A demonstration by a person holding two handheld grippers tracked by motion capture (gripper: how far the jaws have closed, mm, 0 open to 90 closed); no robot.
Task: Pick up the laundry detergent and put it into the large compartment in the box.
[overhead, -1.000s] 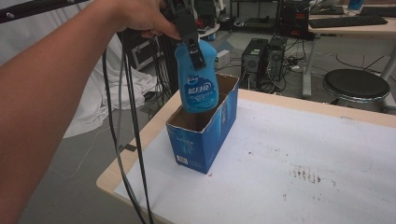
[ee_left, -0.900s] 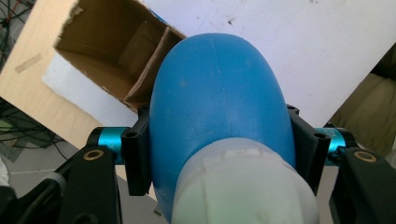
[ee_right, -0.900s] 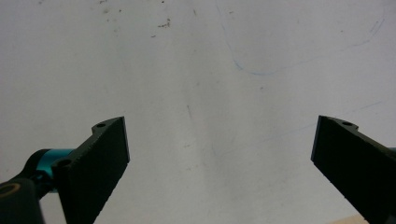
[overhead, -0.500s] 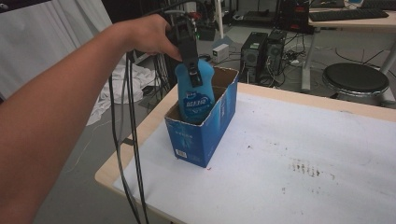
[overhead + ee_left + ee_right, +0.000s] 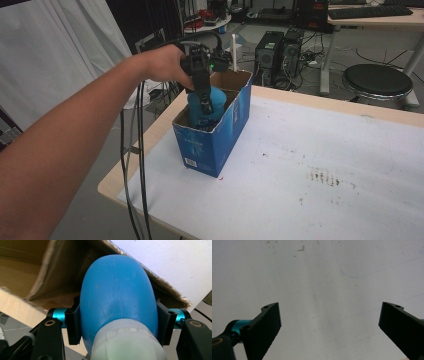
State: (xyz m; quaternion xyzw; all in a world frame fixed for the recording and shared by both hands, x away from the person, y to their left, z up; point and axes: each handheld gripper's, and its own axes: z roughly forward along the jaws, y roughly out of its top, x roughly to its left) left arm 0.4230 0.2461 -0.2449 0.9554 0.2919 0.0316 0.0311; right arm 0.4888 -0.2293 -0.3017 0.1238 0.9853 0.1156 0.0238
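The left gripper (image 5: 204, 102) is clamping the blue bottle (image 5: 205, 106) by its upper body, both pads pressing its sides in the left gripper view (image 5: 117, 315). Compared with a second ago, when the bottle was standing well above the box (image 5: 212, 145) with its label clear of the rim, it is now sinking inside: only its shoulder is showing over the near wall. The box is sitting near the left edge of the table (image 5: 310, 200), upright and open at the top. Whether the bottle is touching the box floor cannot be told. Judgement: insertion is nearly complete; release is not yet done. The right gripper (image 5: 329, 325) is idling over bare tabletop, jaws spread wide, holding nothing.
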